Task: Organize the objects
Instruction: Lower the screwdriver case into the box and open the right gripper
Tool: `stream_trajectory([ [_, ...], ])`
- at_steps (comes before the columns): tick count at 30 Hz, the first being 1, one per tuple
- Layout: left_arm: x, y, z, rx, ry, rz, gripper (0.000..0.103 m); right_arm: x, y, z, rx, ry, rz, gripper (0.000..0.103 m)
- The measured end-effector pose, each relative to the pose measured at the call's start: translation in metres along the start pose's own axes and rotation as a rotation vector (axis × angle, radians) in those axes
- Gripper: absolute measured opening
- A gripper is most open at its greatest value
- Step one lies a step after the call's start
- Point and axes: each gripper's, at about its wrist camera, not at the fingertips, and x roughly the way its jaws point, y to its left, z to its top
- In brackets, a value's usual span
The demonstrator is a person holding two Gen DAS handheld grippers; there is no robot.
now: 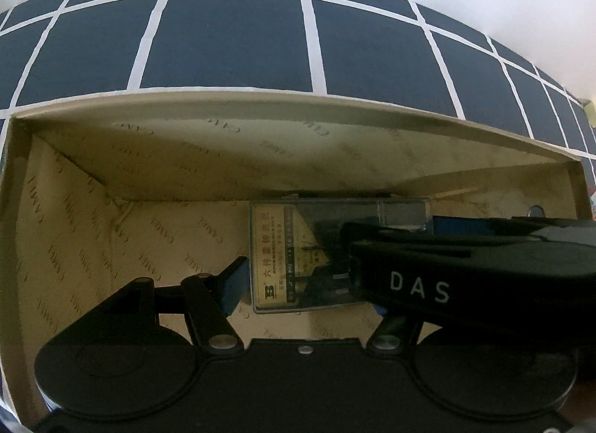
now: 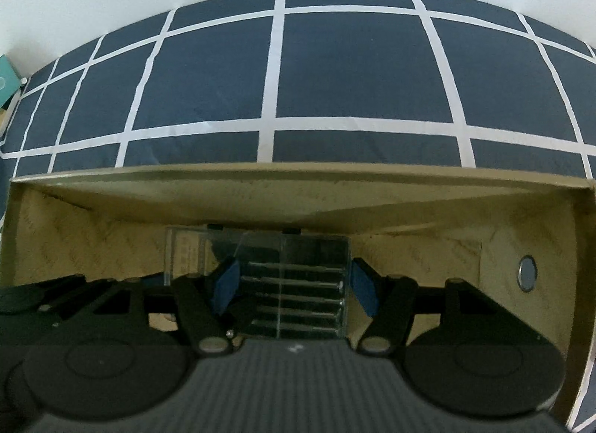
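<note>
Inside an open cardboard box (image 2: 495, 209), lined with printed paper and set on a navy cloth with a white grid (image 2: 354, 72), a clear plastic case of screwdrivers (image 2: 298, 284) is seen lying flat near the far wall. The case is clamped between the blue pads (image 2: 227, 284) of the right tongs (image 2: 294, 286). The left tongs (image 1: 301, 276) are closed on the labelled end of the same case (image 1: 275, 258), though their right finger is hidden behind the other tool. A round metal eyelet (image 2: 527, 273) is set in the box's right wall.
</note>
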Motion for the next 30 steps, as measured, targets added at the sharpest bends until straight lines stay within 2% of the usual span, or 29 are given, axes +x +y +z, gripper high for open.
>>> stream_trajectory([
  [8, 0.002, -0.001, 0.001, -0.007, 0.010, -0.006, 0.064, 0.004, -0.003, 0.000, 0.032, 0.009, 0.010, 0.067],
  [11, -0.004, -0.002, -0.001, -0.006, -0.003, -0.009, 0.067, 0.001, -0.004, -0.001, 0.039, 0.004, 0.011, 0.068],
  [17, -0.023, -0.004, -0.004, -0.004, -0.029, -0.005, 0.072, -0.014, -0.004, -0.003, 0.051, -0.018, 0.009, 0.068],
  [25, -0.062, -0.008, -0.017, -0.018, -0.080, 0.006, 0.073, -0.050, 0.006, -0.009, 0.033, -0.066, 0.012, 0.068],
  [30, -0.089, -0.014, -0.033, -0.012, -0.121, 0.017, 0.080, -0.082, 0.007, -0.019, 0.024, -0.114, 0.013, 0.079],
])
